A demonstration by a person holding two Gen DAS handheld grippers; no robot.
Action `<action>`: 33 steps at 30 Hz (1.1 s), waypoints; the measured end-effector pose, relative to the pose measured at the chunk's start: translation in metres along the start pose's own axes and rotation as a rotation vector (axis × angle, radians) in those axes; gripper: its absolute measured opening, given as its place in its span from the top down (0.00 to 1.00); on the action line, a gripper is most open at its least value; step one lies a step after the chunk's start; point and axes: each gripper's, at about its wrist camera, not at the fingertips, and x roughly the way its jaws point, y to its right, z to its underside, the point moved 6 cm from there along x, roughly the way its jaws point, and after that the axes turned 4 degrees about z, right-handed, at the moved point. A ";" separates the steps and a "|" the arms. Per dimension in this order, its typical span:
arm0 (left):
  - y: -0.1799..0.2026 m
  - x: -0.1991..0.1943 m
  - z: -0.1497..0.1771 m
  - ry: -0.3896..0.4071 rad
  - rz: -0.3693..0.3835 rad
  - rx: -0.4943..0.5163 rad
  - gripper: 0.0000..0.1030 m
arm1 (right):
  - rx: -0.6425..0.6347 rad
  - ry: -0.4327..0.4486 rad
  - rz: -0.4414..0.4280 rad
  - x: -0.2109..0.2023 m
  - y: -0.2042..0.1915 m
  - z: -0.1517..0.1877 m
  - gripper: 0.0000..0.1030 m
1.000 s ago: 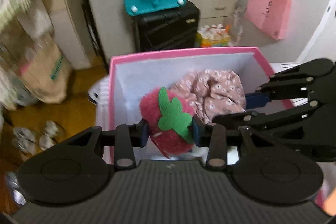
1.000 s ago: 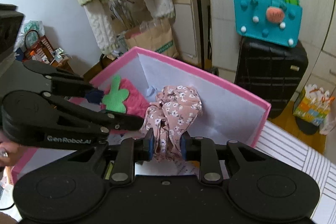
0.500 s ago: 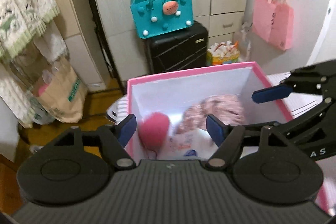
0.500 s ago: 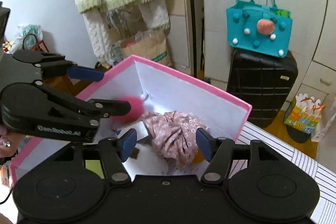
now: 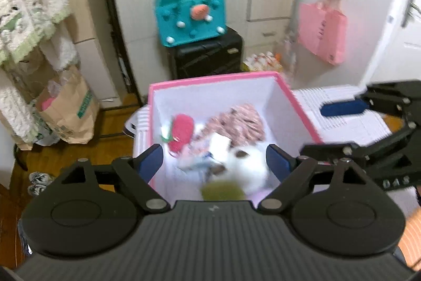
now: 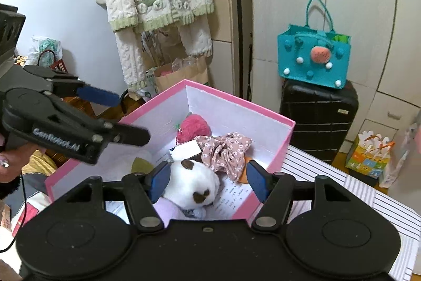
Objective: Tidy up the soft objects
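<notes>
My left fingers (image 5: pixel 214 158) are spreading wider and are gripping nothing; the blue pads are standing apart above the open pink box (image 5: pixel 294 107). My right fingers (image 6: pixel 208 182) are opening too, a little, and nothing is pressed between them either.

Past my left fingertips, down on the box floor, the pink strawberry plush (image 5: pixel 181 132) is lying toward the left pad's side, with the floral fabric scrunchie (image 5: pixel 236 123) just beside it toward the right pad. Nearer to me, a white plush with brown spots (image 5: pixel 250 165) is resting low between the pads, blurred, touching a white card (image 5: pixel 219 145).

From my right side, that white plush (image 6: pixel 193 182) is sitting directly beyond the gap of my fingers, the scrunchie (image 6: pixel 223 149) just behind it toward the right pad, the strawberry (image 6: pixel 193 127) farther back against the box wall (image 6: pixel 236 117). My left gripper (image 6: pixel 113 115) is hanging over the box's left rim.

The box is sitting on a striped table (image 6: pixel 350 191). Well beyond it, a teal felt bag (image 6: pixel 313 57) is standing on a black suitcase (image 6: pixel 318 120).
</notes>
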 end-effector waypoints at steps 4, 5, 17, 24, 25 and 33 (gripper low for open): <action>0.010 -0.024 0.004 0.013 0.002 -0.011 0.15 | 0.001 0.032 0.023 -0.024 -0.004 0.001 0.17; 0.013 -0.031 0.006 0.026 -0.008 -0.009 0.09 | 0.000 0.042 0.032 -0.031 -0.006 0.002 0.10; 0.045 -0.069 0.042 0.012 -0.078 0.003 0.00 | -0.011 0.097 0.233 -0.098 -0.012 0.027 0.00; 0.083 -0.088 0.055 0.088 -0.119 0.101 0.00 | 0.101 0.170 0.329 -0.135 0.005 0.042 0.00; 0.086 -0.089 0.057 0.092 -0.108 0.098 0.00 | 0.109 0.177 0.339 -0.139 0.006 0.044 0.00; 0.099 -0.096 0.075 0.143 -0.163 0.038 0.00 | 0.118 0.168 0.401 -0.164 -0.011 0.071 0.00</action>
